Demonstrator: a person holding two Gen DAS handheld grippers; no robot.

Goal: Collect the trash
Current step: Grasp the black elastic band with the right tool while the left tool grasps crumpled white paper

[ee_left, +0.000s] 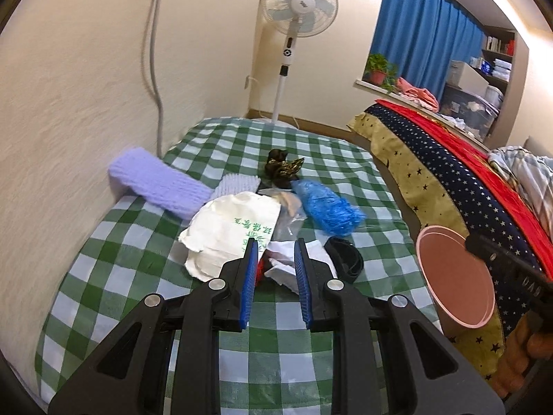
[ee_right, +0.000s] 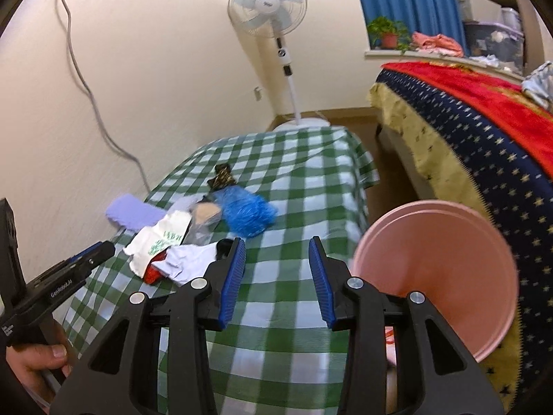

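Trash pile: a heap of litter (ee_left: 273, 238) lay on the green-and-white checked cloth (ee_left: 138, 276) of the low table, toward its left side near the wall.
White plastic bag: a crumpled bag with green printing (ee_left: 228, 235) sat at the left of the heap.
Crumpled white paper: this (ee_left: 281, 263) lay at the near edge, with a bit of red wrapper (ee_right: 152, 271) beside it (only partly visible).
Blue plastic: a bunched blue film (ee_left: 328, 209) lay on the right side of the heap.
Dark wrapper: a brown-and-gold wrapper (ee_left: 281, 167) sat at the far end.
Black item: a dark rounded object (ee_left: 345, 259) rested just right of the white paper; what it was could not be told.
Lilac knit cloth: it (ee_left: 155, 183) lay at the left, against the wall.
Left gripper: it (ee_left: 276, 259) hung just before the near edge of the heap, jaws narrowly apart, nothing between them.
Right gripper: it (ee_right: 276, 256) was over bare checked cloth right of the heap, jaws apart and empty.
Pink bin: the round tub (ee_right: 439, 276) stood tilted at the right, between table and bed.
Bed: star-patterned covers (ee_right: 484, 145) lay at the right.
Fan: a white pedestal fan (ee_right: 268, 5) stood at the far wall.
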